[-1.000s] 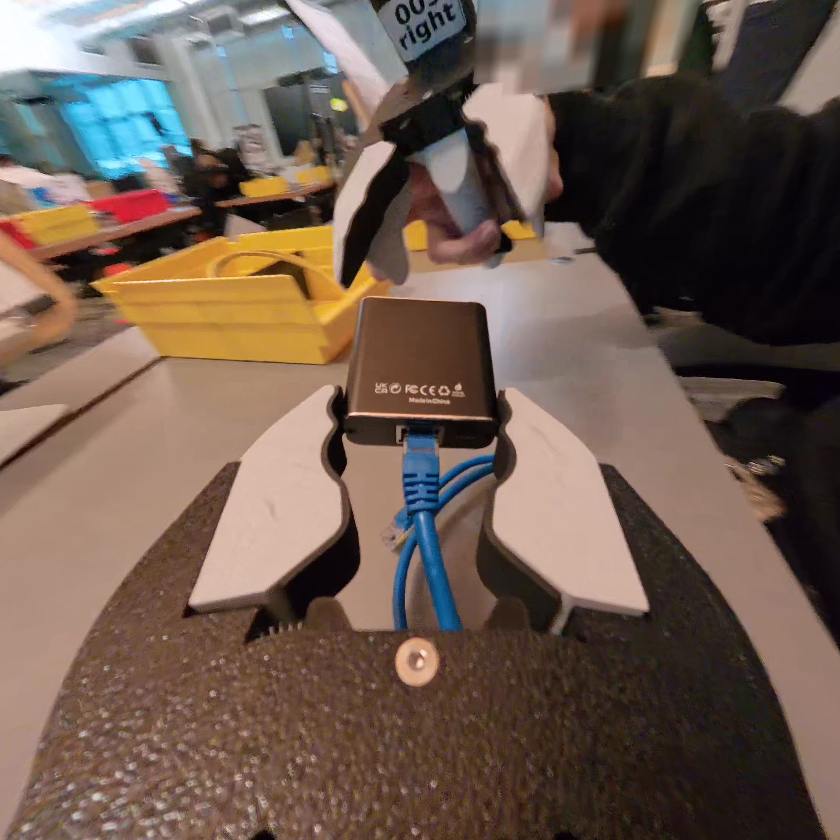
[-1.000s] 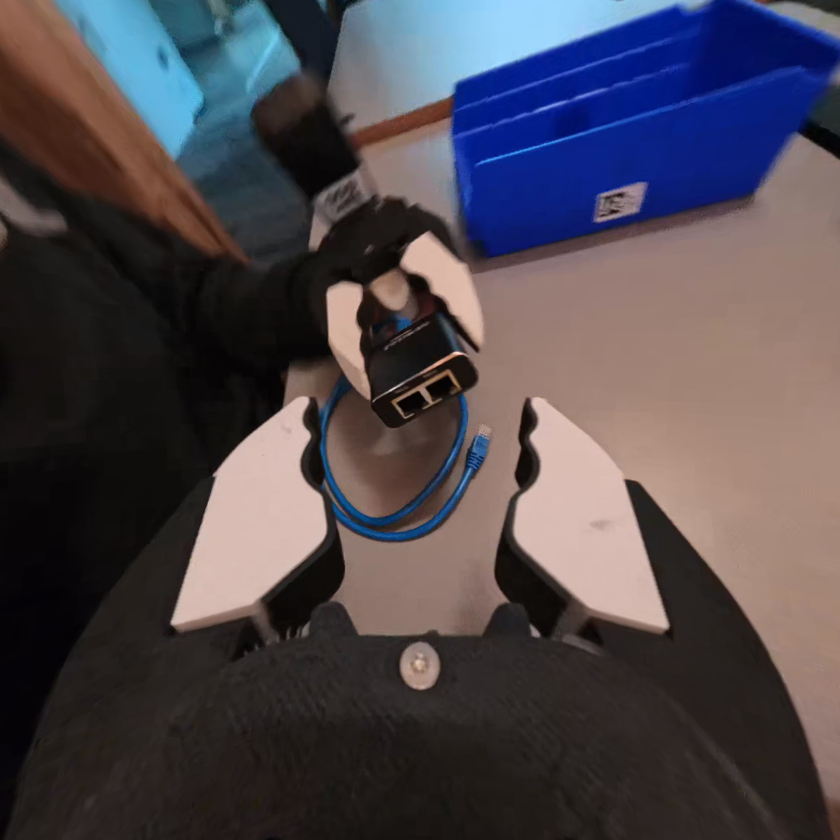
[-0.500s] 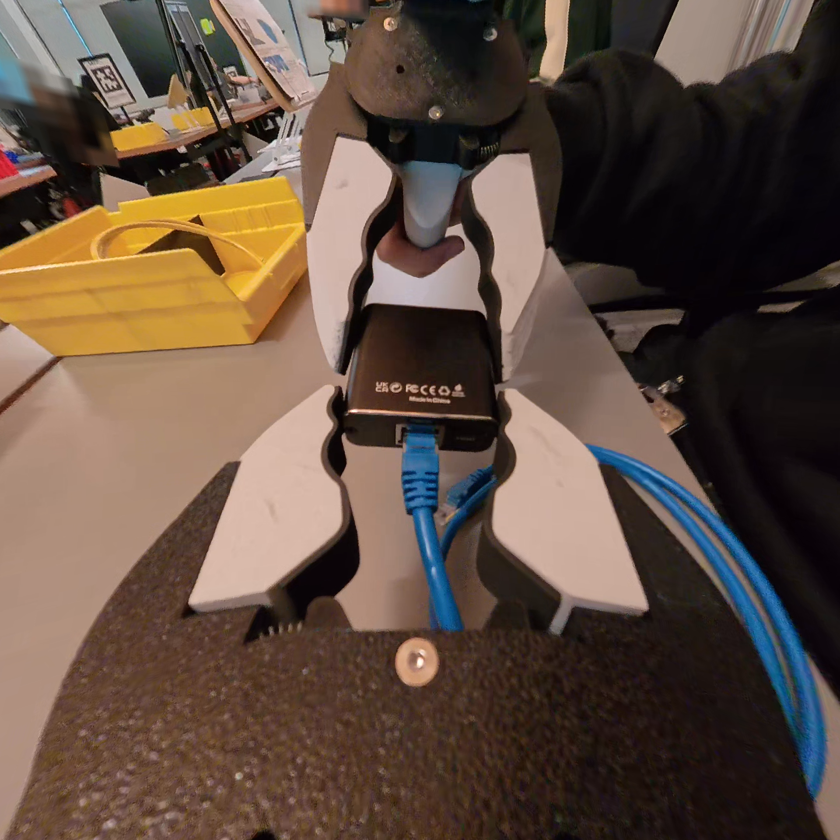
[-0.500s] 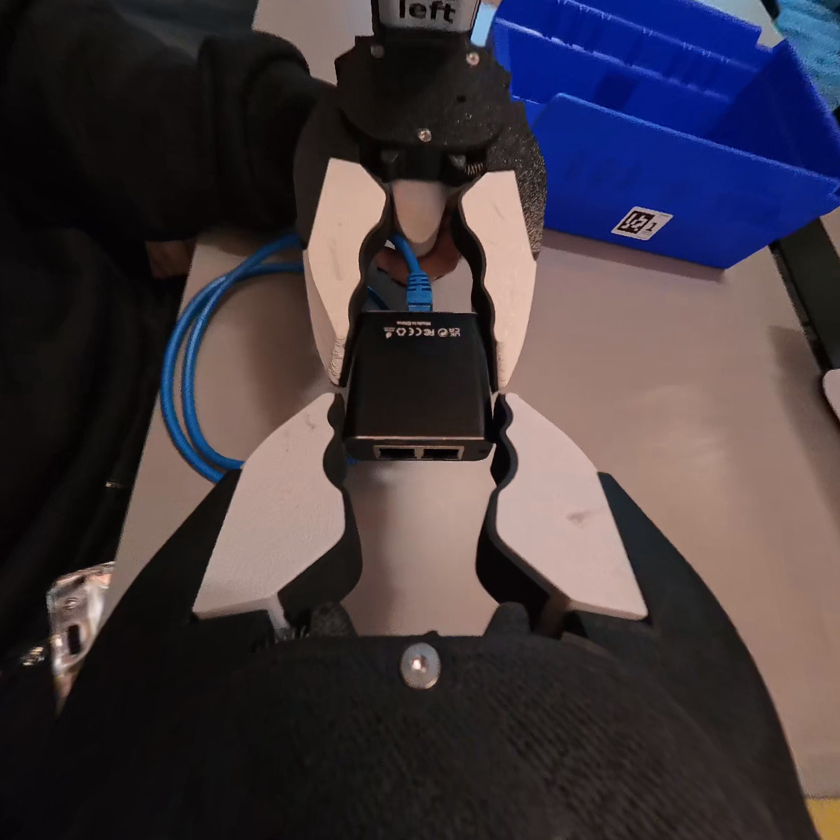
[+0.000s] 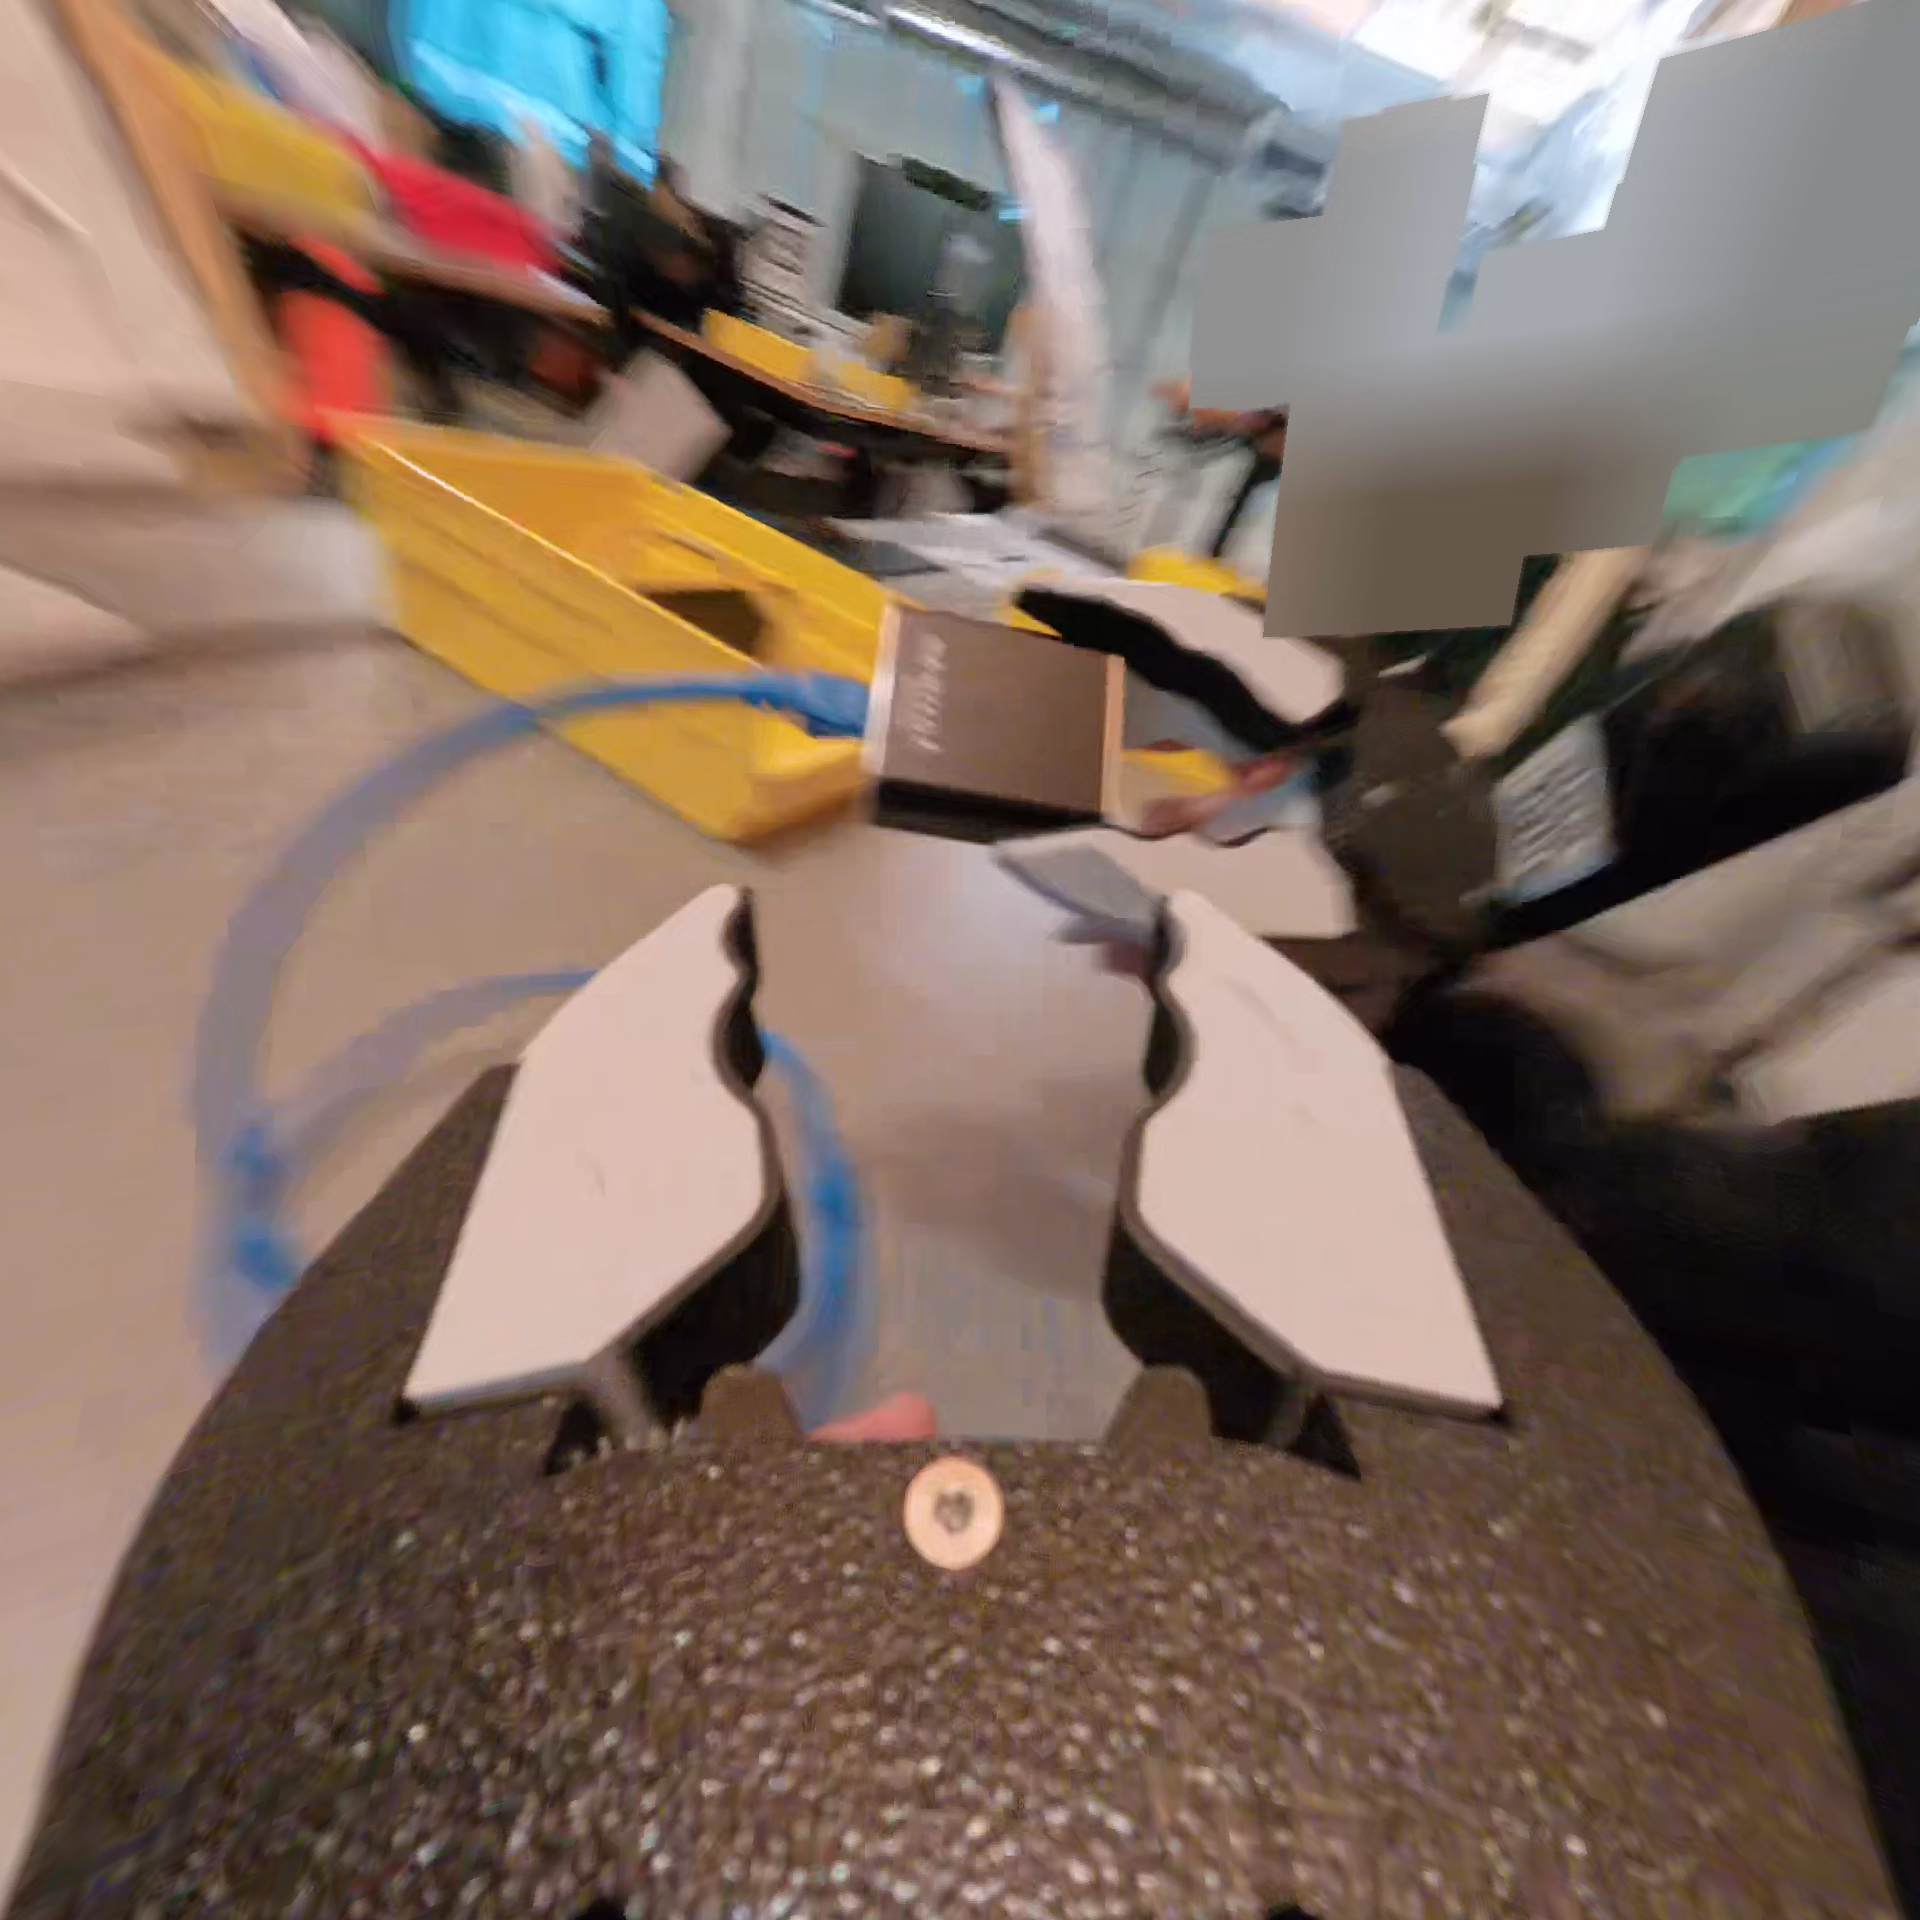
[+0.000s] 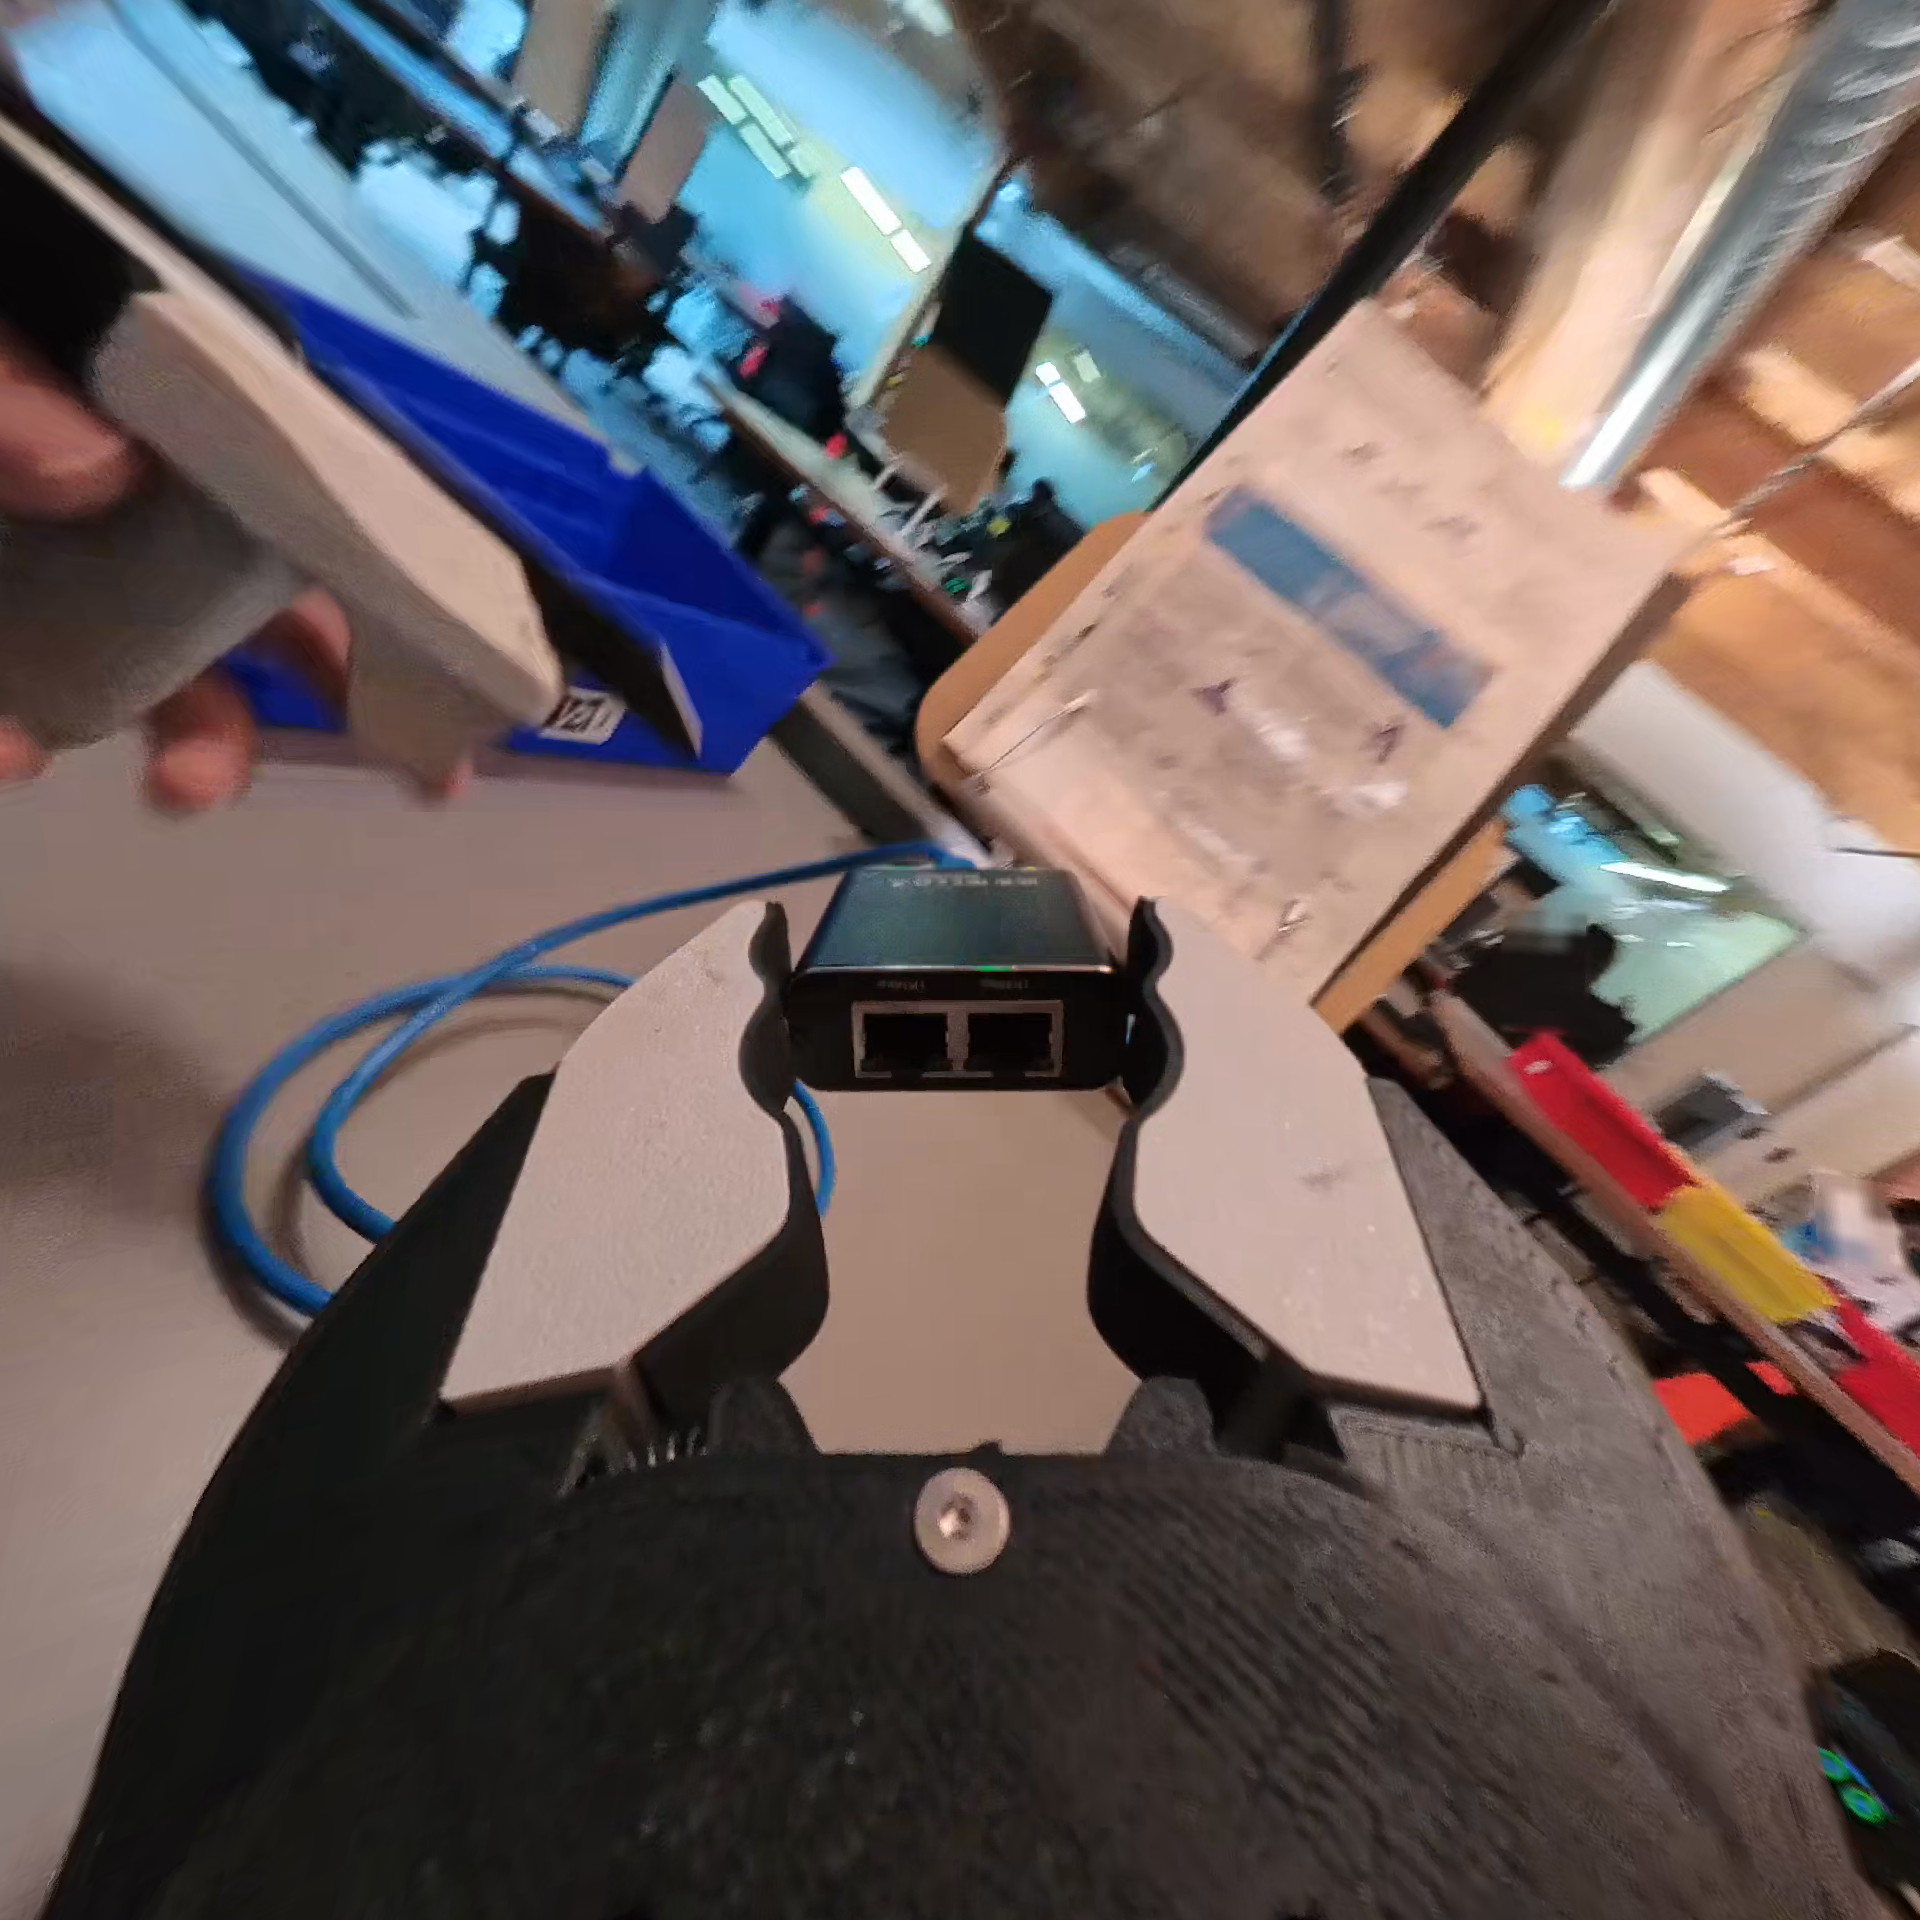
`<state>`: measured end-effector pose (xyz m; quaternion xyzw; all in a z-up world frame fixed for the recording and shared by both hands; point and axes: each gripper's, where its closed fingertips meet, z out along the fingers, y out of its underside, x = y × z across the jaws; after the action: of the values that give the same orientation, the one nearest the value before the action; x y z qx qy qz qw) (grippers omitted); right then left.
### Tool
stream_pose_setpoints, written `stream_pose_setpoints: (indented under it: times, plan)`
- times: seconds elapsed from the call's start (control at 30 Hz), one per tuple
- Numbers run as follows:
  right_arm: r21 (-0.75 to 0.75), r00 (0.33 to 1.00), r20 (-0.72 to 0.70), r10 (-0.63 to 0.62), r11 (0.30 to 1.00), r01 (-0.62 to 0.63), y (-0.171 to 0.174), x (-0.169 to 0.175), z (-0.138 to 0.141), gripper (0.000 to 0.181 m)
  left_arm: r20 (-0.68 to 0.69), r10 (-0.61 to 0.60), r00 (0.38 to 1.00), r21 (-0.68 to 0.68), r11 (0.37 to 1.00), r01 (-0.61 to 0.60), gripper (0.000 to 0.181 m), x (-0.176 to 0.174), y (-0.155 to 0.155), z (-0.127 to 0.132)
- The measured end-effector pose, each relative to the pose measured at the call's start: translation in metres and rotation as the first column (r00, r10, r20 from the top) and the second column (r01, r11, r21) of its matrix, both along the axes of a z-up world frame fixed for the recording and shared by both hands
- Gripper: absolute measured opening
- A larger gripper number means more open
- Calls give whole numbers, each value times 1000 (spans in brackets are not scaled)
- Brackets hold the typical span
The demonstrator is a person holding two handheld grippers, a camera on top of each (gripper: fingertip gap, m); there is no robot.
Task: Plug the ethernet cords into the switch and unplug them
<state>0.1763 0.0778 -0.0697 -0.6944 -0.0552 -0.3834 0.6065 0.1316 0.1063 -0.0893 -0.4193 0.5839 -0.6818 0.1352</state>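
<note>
1. The switch (image 6: pixel 951 987), a small black box, sits between the tips of the right gripper (image 6: pixel 951 992), held clear above the grey table (image 6: pixel 125 935). Its near face shows two sockets side by side, both vacant.
2. The right gripper's jaws are clamped on the switch's two side walls; only the near end of the box is gripped, and its far end sticks out beyond the fingertips.
3. A blue ethernet cord (image 6: pixel 312 1101) runs from the switch's far side and loops on the table to the left. Its plugged end is hidden behind the box in the right wrist view; in the left wrist view a blue plug meets the switch's (image 5: pixel 992 722) left end, though motion blur smears it.
4. The cord (image 5: pixel 260 935) shows there as a faint blue arc; one part passes behind the left gripper's fingers, and where it ends cannot be made out.
5. The left gripper (image 5: pixel 951 935) holds nothing, its jaws spread wide apart, well short of the switch. In the right wrist view only one of its pale fingers shows, cut off at the left edge, with a person's hand (image 6: pixel 62 582) on the handle.
6. A yellow bin (image 5: pixel 623 613) lies behind the switch in the left view, a blue bin (image 6: pixel 623 582) in the right; both are blurred.
</note>
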Motion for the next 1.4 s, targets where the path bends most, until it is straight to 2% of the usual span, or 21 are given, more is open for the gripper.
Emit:
stream_pose_setpoints:
  times: [0.03,0.07,0.17,0.27,0.3,0.33,0.37,0.43,0.5,0.53,0.7,0.77,0.8,0.93,1.0,1.07,1.13,1.2,1.27,1.33,1.4]
  plan:
    - [37,1000,25,-12,999,11,0,-4,5,62,-68,-91,994,-141,987,81,84,0,-14,-3]
    - [79,999,43,-6,997,2,1,-10,10,62,-114,-174,978,-269,953,138,84,1,-24,-6]
    - [115,995,94,32,992,-42,5,-30,7,62,-127,-387,913,-611,756,236,70,0,-36,-4]
    - [117,991,109,82,989,-94,9,-45,-1,62,-59,-524,850,-798,536,275,49,-1,-38,-2]
    - [102,991,100,88,990,-98,11,-47,-6,62,-30,-550,834,-821,490,294,35,-3,-40,-1]
    - [96,989,101,103,989,-113,13,-50,-10,63,-15,-562,827,-826,473,306,30,-4,-42,-2]
    - [102,989,107,102,988,-113,12,-50,-11,62,6,-557,831,-815,478,326,27,-5,-42,-2]
    - [30,978,123,167,985,-172,11,-54,-18,62,-8,-566,824,-729,568,382,25,-9,-44,-10]
    - [-54,959,89,269,963,-265,7,-61,-22,79,-93,-606,790,-615,659,433,25,-17,-45,-24]
    - [-69,954,49,295,954,-292,3,-60,-20,86,-119,-636,762,-574,671,470,25,-24,-43,-29]
    - [-254,849,-145,508,811,-528,-7,-81,-36,84,-156,-770,618,-494,603,626,25,-58,-32,-34]
    - [-329,823,-169,543,756,-566,-4,-89,-49,84,-178,-800,574,-462,582,669,25,-69,-33,-38]
    - [-363,805,-179,565,723,-588,-2,-95,-55,77,-183,-818,546,-452,563,692,25,-75,-34,-40]
    - [-389,780,-177,600,686,-615,8,-104,-61,69,-205,-827,523,-436,556,707,25,-79,-37,-45]
    - [-415,792,-161,589,687,-596,10,-101,-64,69,-216,-812,542,-422,578,698,25,-76,-35,-47]
    - [-415,832,-138,538,731,-542,14,-95,-65,68,-216,-784,582,-406,614,677,25,-70,-30,-46]
    - [-406,898,-91,430,808,-428,19,-82,-67,68,-225,-704,674,-371,701,609,26,-55,-24,-46]
    - [-389,969,-23,245,891,-235,21,-57,-67,68,-232,-519,822,-310,841,444,33,-23,-13,-49]
    - [-331,996,9,84,940,-77,19,-33,-59,68,-179,-289,941,-229,942,245,40,4,2,-43]
    - [-224,997,20,-76,971,79,14,-13,-44,68,-84,-91,992,-105,991,82,51,16,10,-33]
    - [-213,976,96,-197,953,214,9,-1,-36,68,-19,66,998,46,997,-65,75,23,10,-30]
